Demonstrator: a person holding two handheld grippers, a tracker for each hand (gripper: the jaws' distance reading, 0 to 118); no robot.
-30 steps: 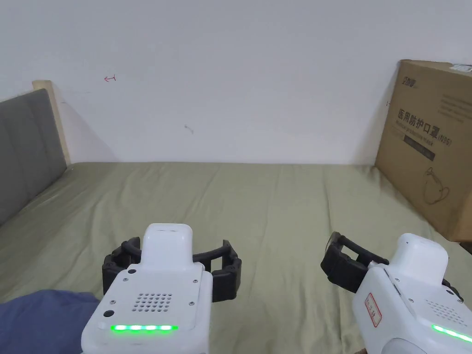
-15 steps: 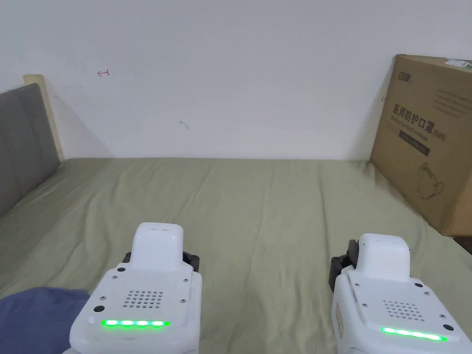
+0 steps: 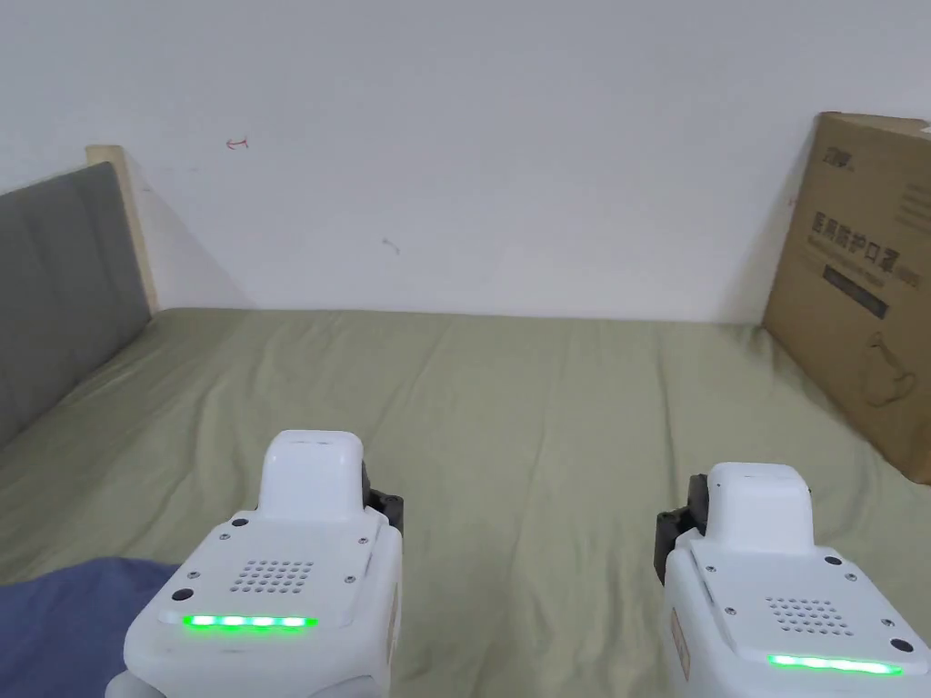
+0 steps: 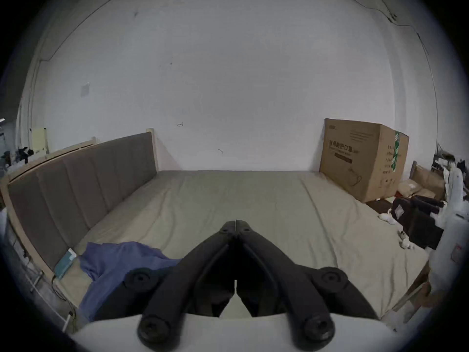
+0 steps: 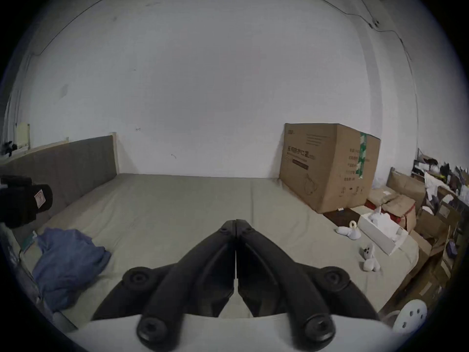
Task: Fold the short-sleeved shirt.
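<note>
The short-sleeved shirt [image 3: 64, 623] is a blue, crumpled heap at the near left of the bed, also seen as the shirt [image 4: 114, 263] and the shirt [image 5: 66, 261]. My left gripper [image 4: 236, 224] hovers over the olive sheet just right of the shirt, jaws pressed together with nothing between them. My right gripper [image 5: 235, 223] hovers farther right over bare sheet, also shut and empty. In the head view both white gripper bodies with green lights hide most of their jaws.
The bed [image 3: 545, 409] has an olive sheet, a grey headboard [image 3: 55, 291] on the left and a white wall behind. A big cardboard box [image 3: 864, 300] stands at the back right. Small white toys [image 5: 370, 257] and a tissue box [image 5: 380, 228] lie at the right edge.
Both grippers stood open a second ago and have closed on nothing. They have drawn slightly nearer to me; the head camera has shifted a little.
</note>
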